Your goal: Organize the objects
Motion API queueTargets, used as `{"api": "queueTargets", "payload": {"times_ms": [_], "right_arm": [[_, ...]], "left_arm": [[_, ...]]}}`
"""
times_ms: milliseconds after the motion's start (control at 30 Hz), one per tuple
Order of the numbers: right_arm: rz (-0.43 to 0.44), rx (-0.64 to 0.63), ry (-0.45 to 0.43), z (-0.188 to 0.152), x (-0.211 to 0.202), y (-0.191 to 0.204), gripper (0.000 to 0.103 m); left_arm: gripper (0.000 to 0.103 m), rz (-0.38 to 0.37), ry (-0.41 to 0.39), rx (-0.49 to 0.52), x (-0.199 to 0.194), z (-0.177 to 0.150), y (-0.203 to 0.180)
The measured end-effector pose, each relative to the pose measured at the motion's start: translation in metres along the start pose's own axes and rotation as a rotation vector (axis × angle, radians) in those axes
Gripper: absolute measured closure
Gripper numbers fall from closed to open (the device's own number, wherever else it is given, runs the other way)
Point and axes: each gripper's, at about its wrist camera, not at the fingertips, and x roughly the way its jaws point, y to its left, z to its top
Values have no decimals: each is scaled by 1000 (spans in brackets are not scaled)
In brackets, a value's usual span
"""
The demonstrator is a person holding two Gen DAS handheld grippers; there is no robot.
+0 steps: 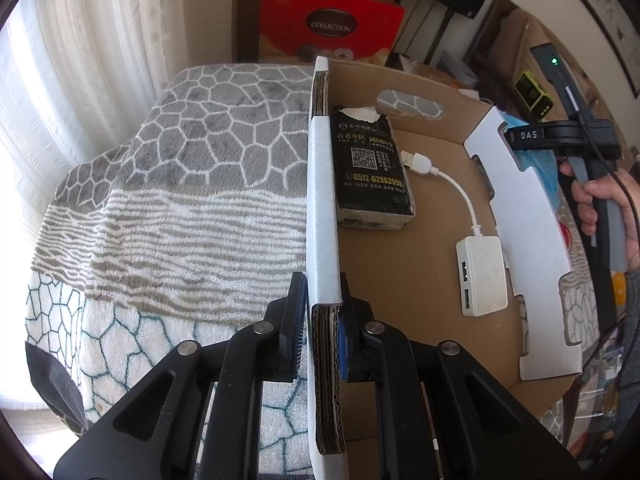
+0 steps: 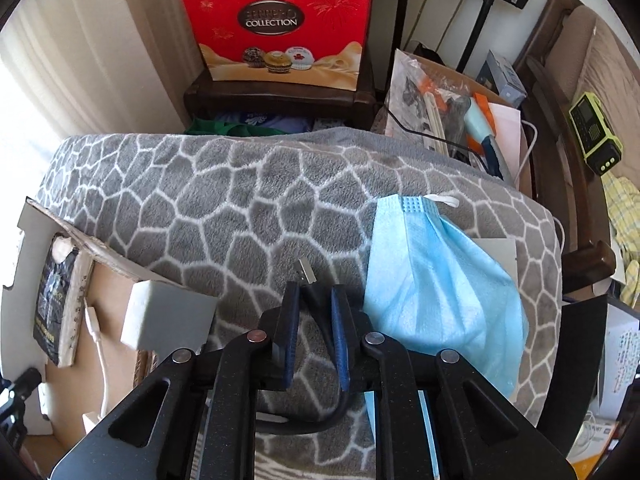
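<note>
The left gripper [image 1: 323, 320] is clamped on the near wall of the cardboard box [image 1: 400, 256], steadying it. Ahead and to its right, a white USB hub [image 1: 482, 276] and a black tissue pack [image 1: 370, 168] already lie inside. The right gripper [image 2: 314, 312] is nearly closed around a black USB cable [image 2: 310, 280], plug pointing forward, over the blanket [image 2: 240, 200]. Just to its right a blue face mask [image 2: 436, 280] waits, unpacked. Roughly halfway, by my judgement.

The red bag [image 2: 280, 28] reads "COLLECTION", the black packet [image 1: 370, 168] "0512-62963999", the clamp [image 1: 528, 135] "DAS".
</note>
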Motion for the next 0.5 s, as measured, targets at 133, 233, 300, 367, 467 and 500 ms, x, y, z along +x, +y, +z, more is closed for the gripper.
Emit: {"api": "queueTargets", "payload": {"times_ms": [133,233,300,367,467,500], "right_arm": [[18,14,-32,-4,-21,-1,91],[14,16,-70,-7,-40,-3,92],[14,22,-90,-8,-54,-6,93],[19,27,-112,-10,-69,-8,93],[3,24,-143,-13,-89,-10,93],[6,25,-153,-13,-95,-10,93]], "left_arm": [[91,-1,0,-1,0,0,0],[91,-1,1,-4,0,0,0],[91,-1,1,-6,0,1,0],[91,0,1,-6,0,1,0],[91,-1,2,-8,0,1,0],[91,-1,2,-8,0,1,0]]}}
